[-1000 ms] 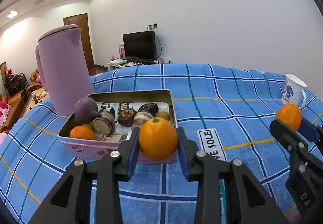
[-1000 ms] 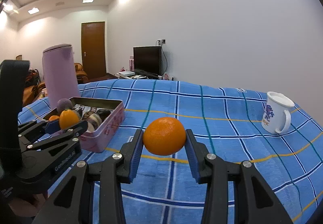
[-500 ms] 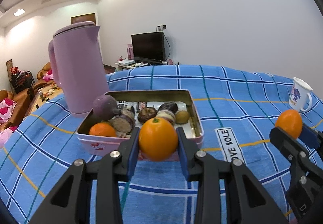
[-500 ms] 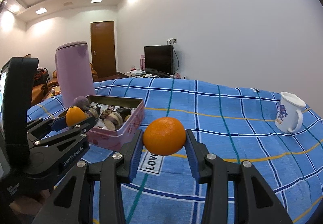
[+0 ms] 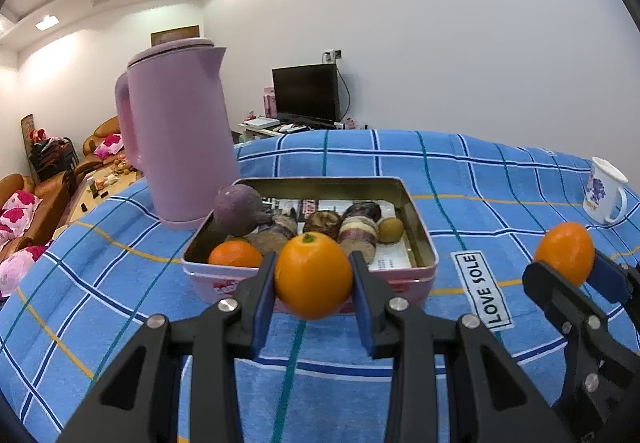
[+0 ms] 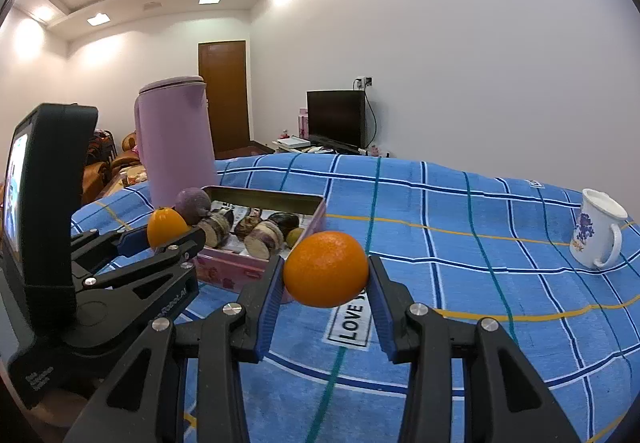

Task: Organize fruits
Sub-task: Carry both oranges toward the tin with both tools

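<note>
The left gripper (image 5: 313, 275) pinches an orange (image 5: 313, 274) just short of the pink tin (image 5: 416, 221); the right gripper (image 6: 326, 275) pinches a second orange (image 6: 326, 269) above the checked cloth (image 6: 480, 283), near the tin's corner. The tin looks crowded, so a dropped orange may roll off the pile or over the rim. I count three oranges: two held, one in the tin (image 5: 235, 254). One jug (image 5: 180, 135), one mug (image 6: 598, 233).

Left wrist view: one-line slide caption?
Left gripper holds an orange before the fruit tin; right gripper holds another.
</note>
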A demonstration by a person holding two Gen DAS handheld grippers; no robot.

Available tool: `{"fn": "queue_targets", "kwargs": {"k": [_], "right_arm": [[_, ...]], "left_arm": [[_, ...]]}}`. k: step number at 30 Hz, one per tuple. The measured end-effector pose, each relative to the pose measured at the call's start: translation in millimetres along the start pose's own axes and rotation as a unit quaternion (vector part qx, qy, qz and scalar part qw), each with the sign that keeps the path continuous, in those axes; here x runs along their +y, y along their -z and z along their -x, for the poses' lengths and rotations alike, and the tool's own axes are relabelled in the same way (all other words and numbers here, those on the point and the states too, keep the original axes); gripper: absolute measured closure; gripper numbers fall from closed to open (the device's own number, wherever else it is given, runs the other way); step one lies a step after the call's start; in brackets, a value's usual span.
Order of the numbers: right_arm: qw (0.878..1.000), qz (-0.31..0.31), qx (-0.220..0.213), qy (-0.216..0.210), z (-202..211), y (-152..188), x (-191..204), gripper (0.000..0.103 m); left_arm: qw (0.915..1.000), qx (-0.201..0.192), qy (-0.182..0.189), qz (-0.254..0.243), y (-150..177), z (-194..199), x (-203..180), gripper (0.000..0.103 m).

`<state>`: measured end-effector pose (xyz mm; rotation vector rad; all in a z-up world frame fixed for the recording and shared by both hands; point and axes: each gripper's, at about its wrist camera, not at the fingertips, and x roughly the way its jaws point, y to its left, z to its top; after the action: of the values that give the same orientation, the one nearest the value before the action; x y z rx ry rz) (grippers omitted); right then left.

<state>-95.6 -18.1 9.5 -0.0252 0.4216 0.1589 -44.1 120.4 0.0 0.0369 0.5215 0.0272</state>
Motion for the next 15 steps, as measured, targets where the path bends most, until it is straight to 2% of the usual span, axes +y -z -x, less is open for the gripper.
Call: {"fn": "queue_targets", "kwargs": {"k": [15], "right_arm": [[1.000, 0.006, 0.002, -0.022, -8.4, -3.4, 22.8, 0.060]], "left_arm": [[0.9999, -0.002, -0.005, 0.011, -1.3, -2.4, 22.7, 0.066]]}}
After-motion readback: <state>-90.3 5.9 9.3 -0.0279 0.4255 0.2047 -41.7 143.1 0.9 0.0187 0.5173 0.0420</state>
